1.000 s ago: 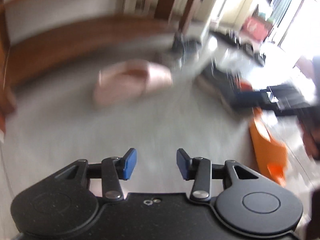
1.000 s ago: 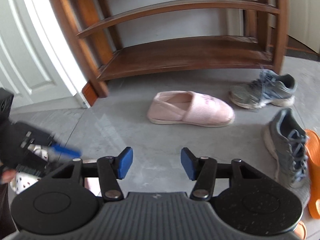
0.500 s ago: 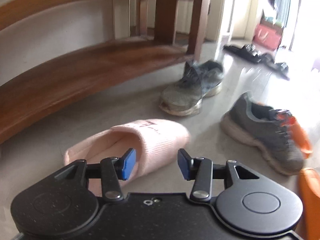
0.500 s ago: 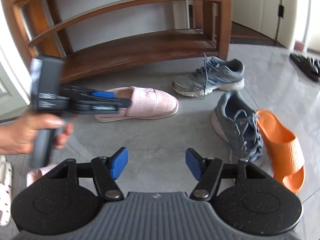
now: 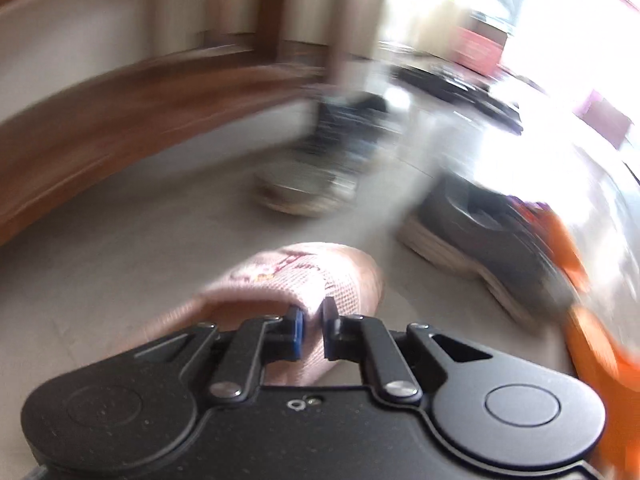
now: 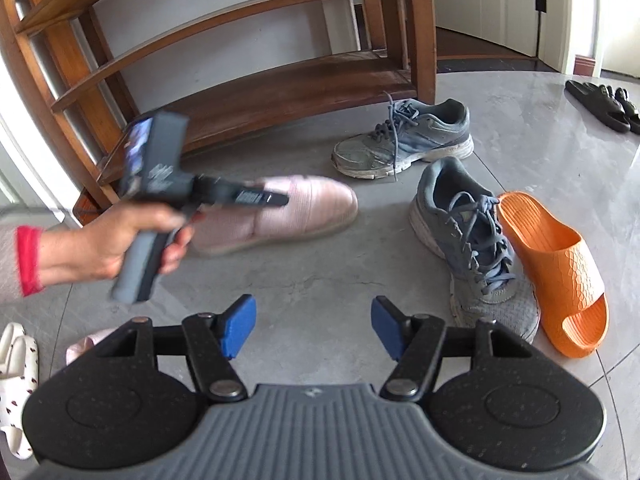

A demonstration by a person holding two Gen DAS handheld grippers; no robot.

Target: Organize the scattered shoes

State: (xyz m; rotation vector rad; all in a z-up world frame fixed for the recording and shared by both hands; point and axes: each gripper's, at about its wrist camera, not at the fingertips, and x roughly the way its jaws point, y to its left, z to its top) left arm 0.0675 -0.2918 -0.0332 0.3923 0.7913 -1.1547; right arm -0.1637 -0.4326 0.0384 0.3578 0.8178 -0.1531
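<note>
Left wrist view shows the left hand-held gripper [image 5: 311, 330] just closed, its blue pads [image 5: 296, 334] pinching the upper edge of the pink slipper [image 5: 304, 276], which lies on the floor [image 5: 120, 248] in front of the wooden rack [image 6: 280, 92]. Right hand-held gripper [image 6: 313, 330] hangs empty above bare floor, jaws wide apart. Two grey sneakers [image 6: 404, 140] and an orange slide [image 6: 556, 264] lie beside the slipper.

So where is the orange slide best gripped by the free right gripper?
Probably the strap's near edge, from above: the orange slide lies sole-down, toe opening toward the open right gripper, and the strap arches thin enough to pinch.
</note>
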